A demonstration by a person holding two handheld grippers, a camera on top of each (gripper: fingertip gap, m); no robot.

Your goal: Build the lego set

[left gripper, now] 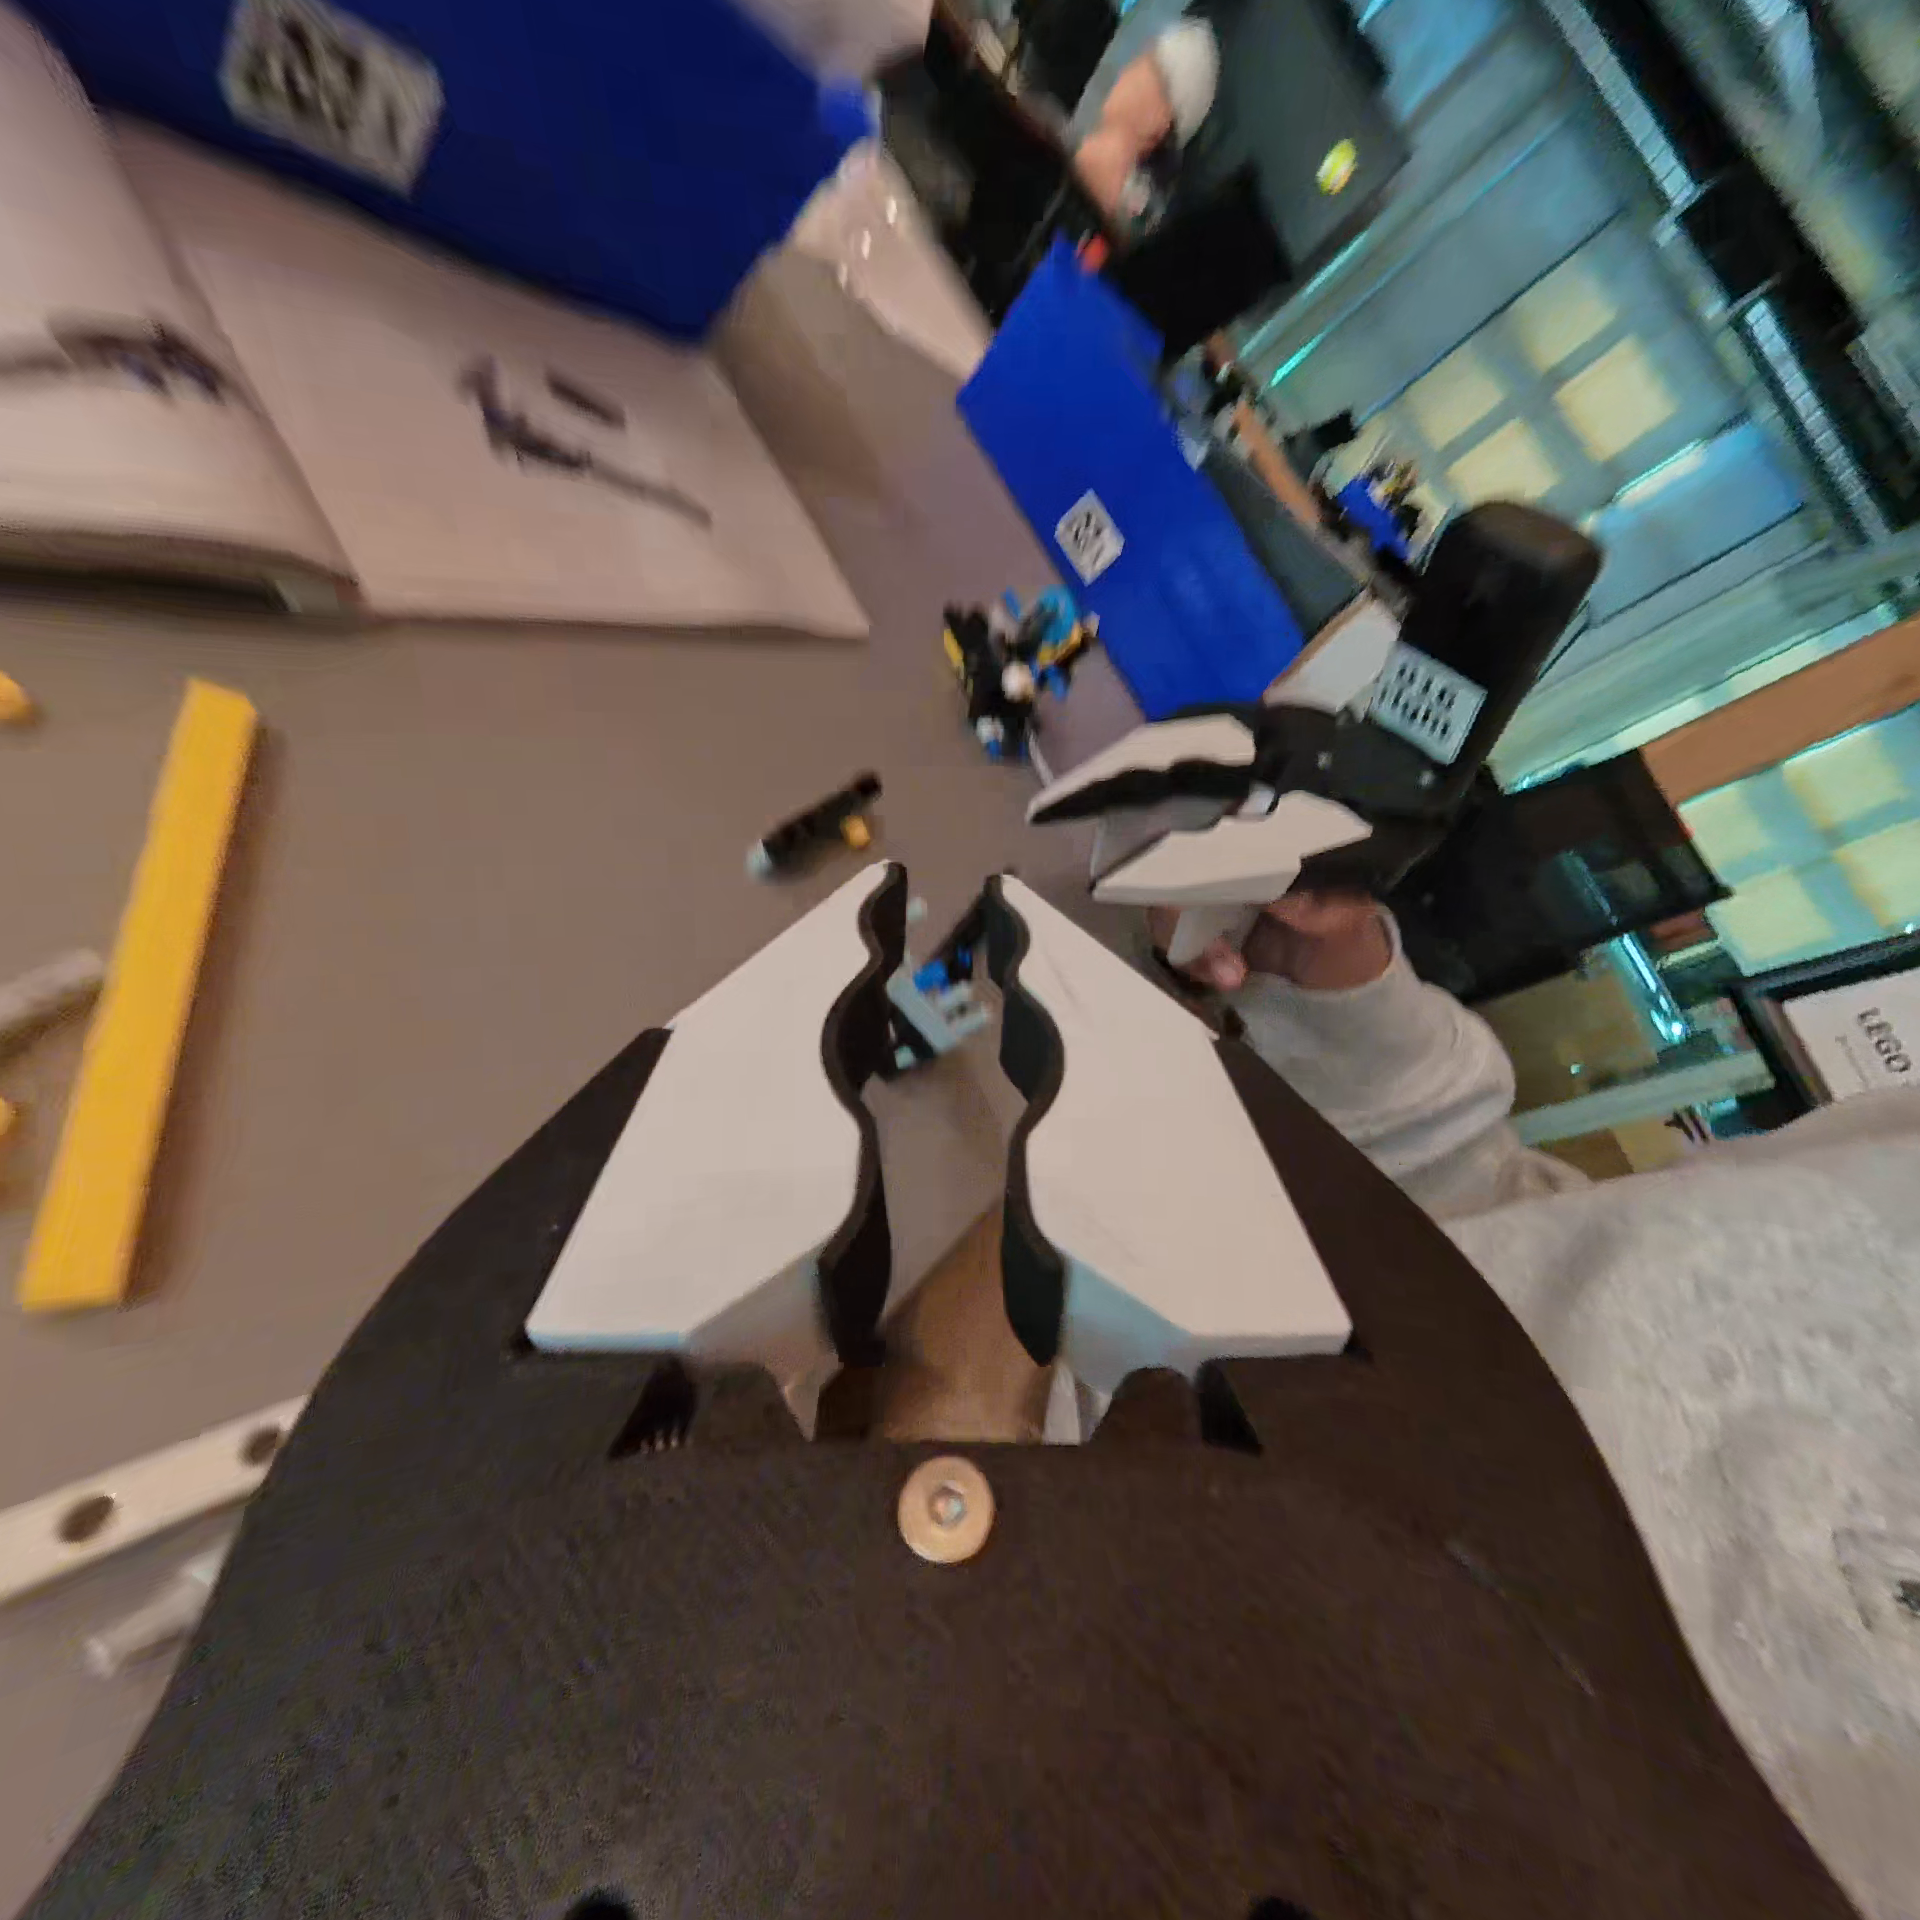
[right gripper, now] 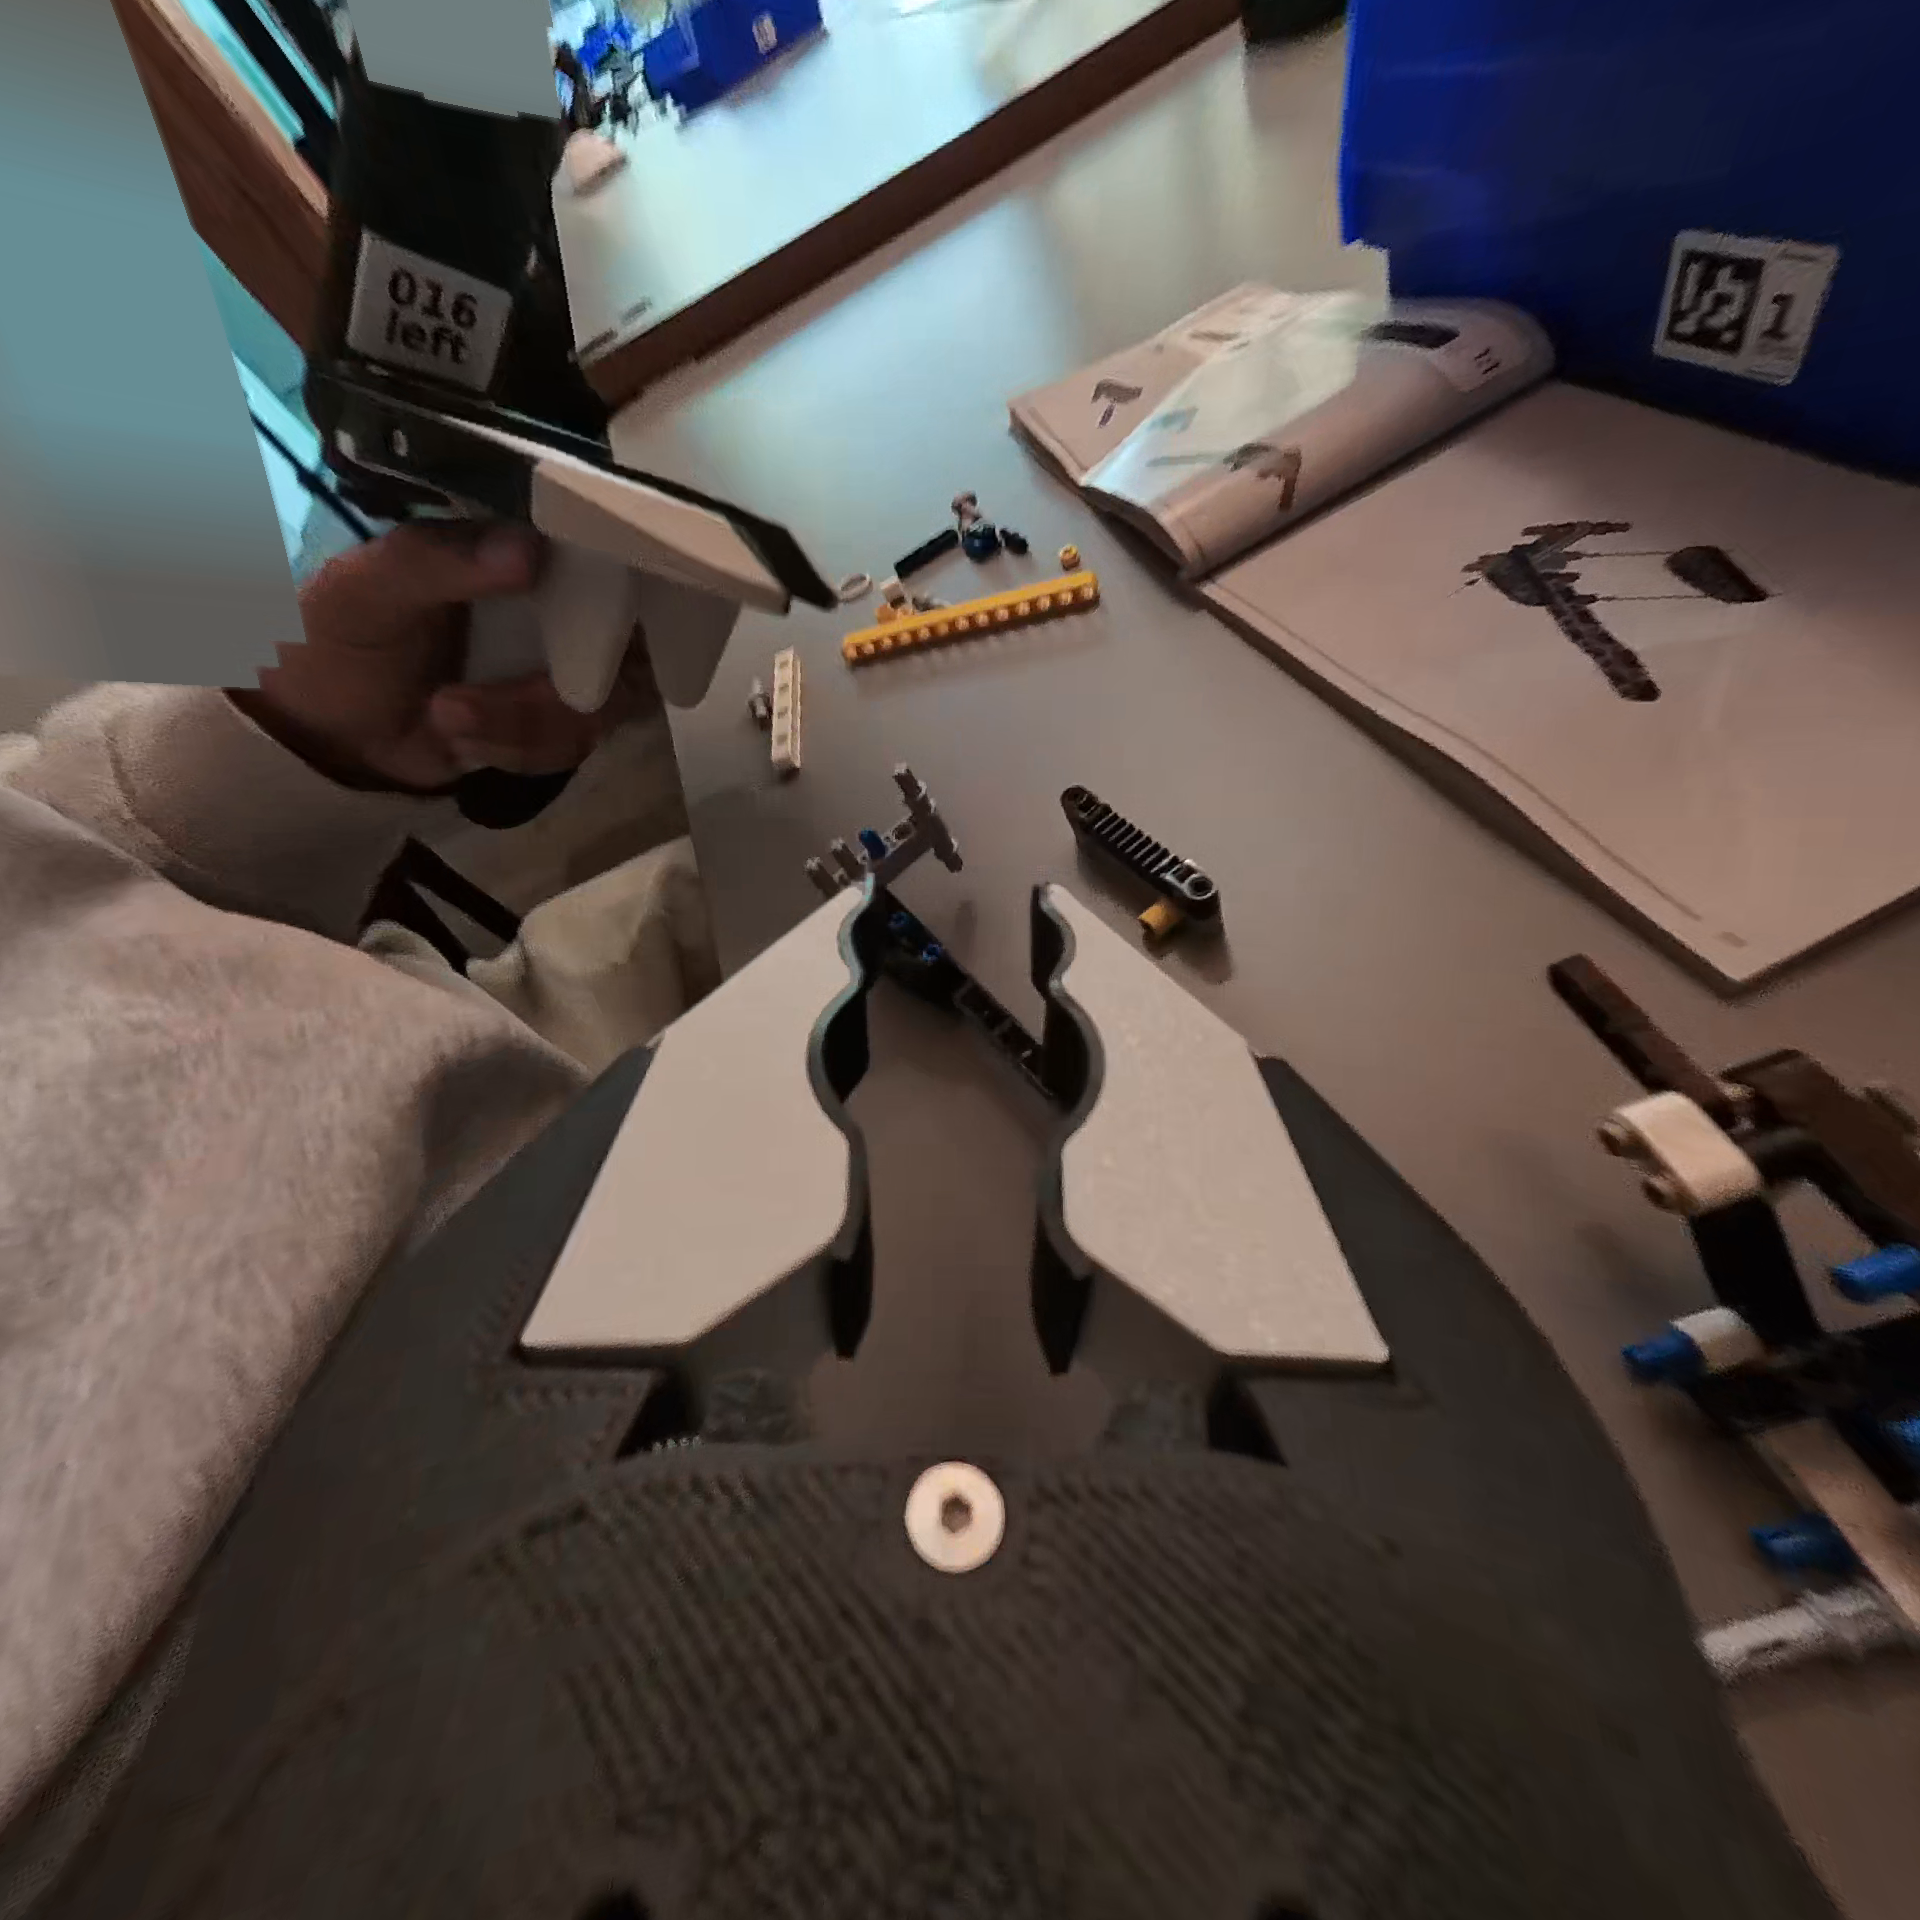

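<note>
A small grey, black and blue lego assembly point(left gripper: 935, 997) lies on the grey table point(left gripper: 499, 935). In the left wrist view it shows through the gap of my left gripper point(left gripper: 945, 881), which is open, empty and above the table. My right gripper point(right gripper: 956, 894) is also open and empty. It hovers over the same assembly point(right gripper: 914, 831), whose black beam runs between its jaws. In the left wrist view the right gripper point(left gripper: 1070, 847) is raised just right of my fingertips. In the right wrist view the left gripper point(right gripper: 805, 592) is off to the upper left.
A long yellow beam point(right gripper: 971, 618), a white beam point(right gripper: 787, 712), a black beam with a yellow pin point(right gripper: 1138, 852) and small loose parts point(right gripper: 966, 540) lie on the table. A larger partial build point(right gripper: 1766, 1299) is at right. An open instruction booklet point(right gripper: 1558, 644) and blue bins point(right gripper: 1621, 187) stand behind.
</note>
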